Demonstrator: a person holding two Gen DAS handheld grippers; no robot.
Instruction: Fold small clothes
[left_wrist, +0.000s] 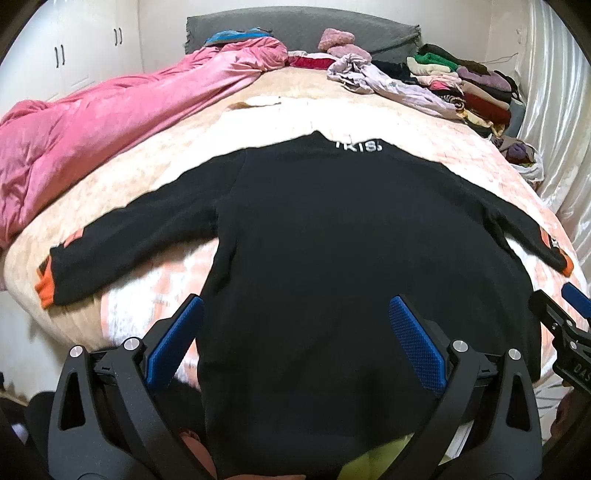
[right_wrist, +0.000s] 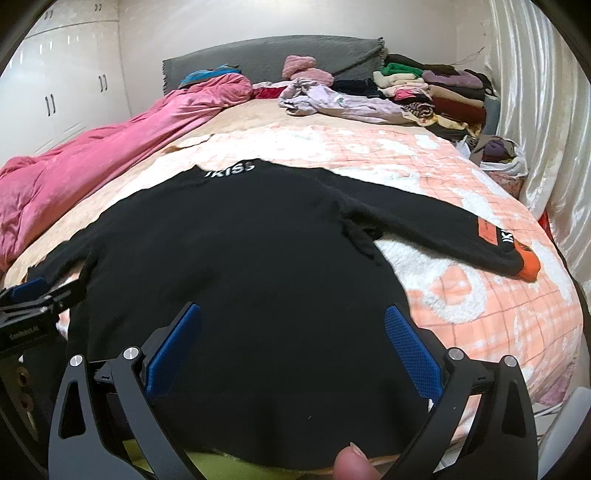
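A black long-sleeved sweater (left_wrist: 332, 240) with white lettering at the collar and orange cuffs lies flat on the bed, sleeves spread out to both sides. It also shows in the right wrist view (right_wrist: 258, 266). My left gripper (left_wrist: 295, 332) is open and empty above the sweater's lower left part, near the hem. My right gripper (right_wrist: 293, 343) is open and empty above the lower right part. Each gripper shows at the edge of the other's view. The hem hangs over the bed's near edge.
The bed has a peach and white blanket (right_wrist: 480, 295). A pink duvet (left_wrist: 92, 129) is bunched along the left. A lilac garment (right_wrist: 343, 103) and a pile of folded clothes (right_wrist: 443, 96) lie by the grey headboard (left_wrist: 295, 29). A white curtain (right_wrist: 535, 110) hangs on the right.
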